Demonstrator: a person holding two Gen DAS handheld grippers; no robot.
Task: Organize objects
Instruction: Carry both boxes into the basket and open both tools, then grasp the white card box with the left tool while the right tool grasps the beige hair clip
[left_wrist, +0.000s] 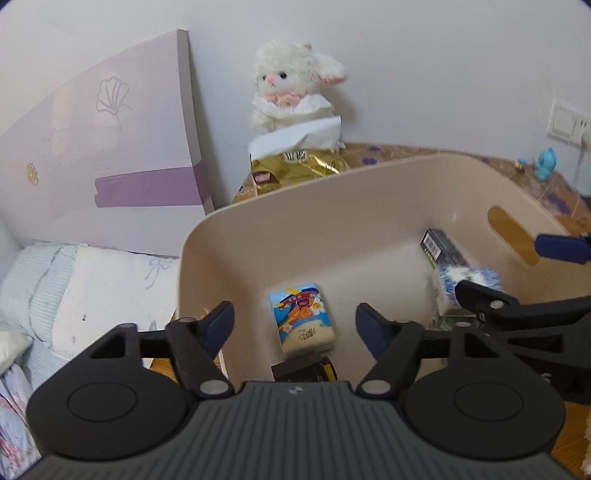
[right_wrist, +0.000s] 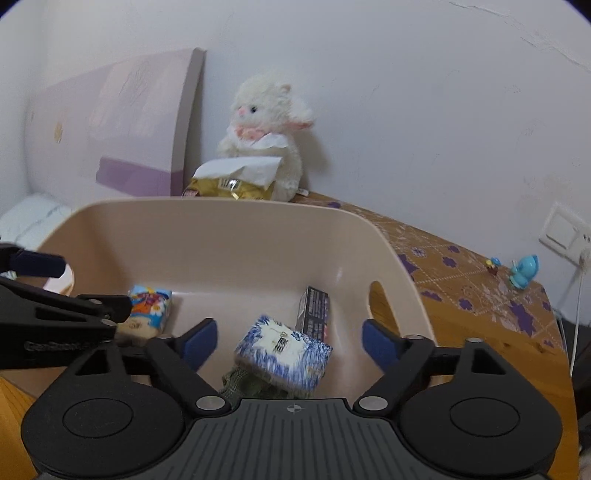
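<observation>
It was a bedroom in someone's home. At the left of the frame a pale pink wooden headboard with a purple band and an engraved flower stood against the plain white wall, and below it lay a pale blue-and-white quilted pillow. A fluffy white plush lamb with a pink bow sat at upper centre on a wooden bedside table covered with a brown cloth printed with purple flowers. At the far right a white wall switch and socket plate hung above a small turquoise toy figure.
</observation>
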